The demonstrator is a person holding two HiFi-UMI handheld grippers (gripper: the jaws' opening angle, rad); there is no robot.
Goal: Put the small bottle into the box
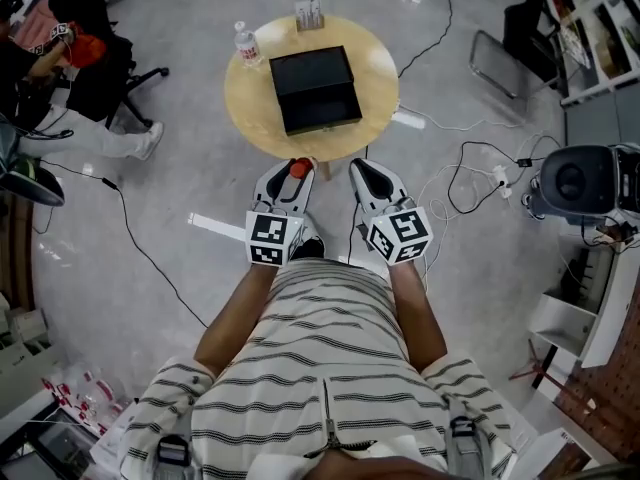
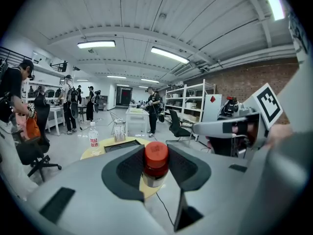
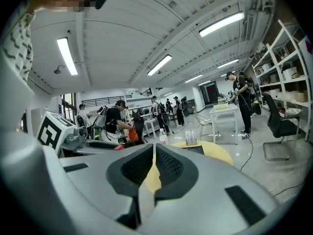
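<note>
One broad grey concrete floor [image 1: 180,178] fills the head view, crossed by loose black and white cables. Standing on it, seen from above, is a person in a white shirt with dark stripes [image 1: 320,358], both forearms stretched forward. Ahead of the person is a round, pale yellow wooden surface [image 1: 250,108]. Near its middle sits a black rectangular box [image 1: 315,88], lying open with its hollow half facing the person. The person holds a grey two-jaw gripper in each hand, each with a cube of black-and-white square markers on top. The left gripper [image 1: 288,183] has its jaws set wide and clamped on the sides of a small bottle with a red cap and a pale body [image 1: 299,168]. The bottle stands upright in the grip, at the near edge of the surface and apart from the box. The right gripper [image 3: 153,163] is level with the left, its jaws drawn to a thin slit with nothing between them. At the far left rim of the surface stands a clear plastic water bottle with a red label [image 1: 247,44]. At the far rim is a small clear stand of cards [image 1: 309,15].
</note>
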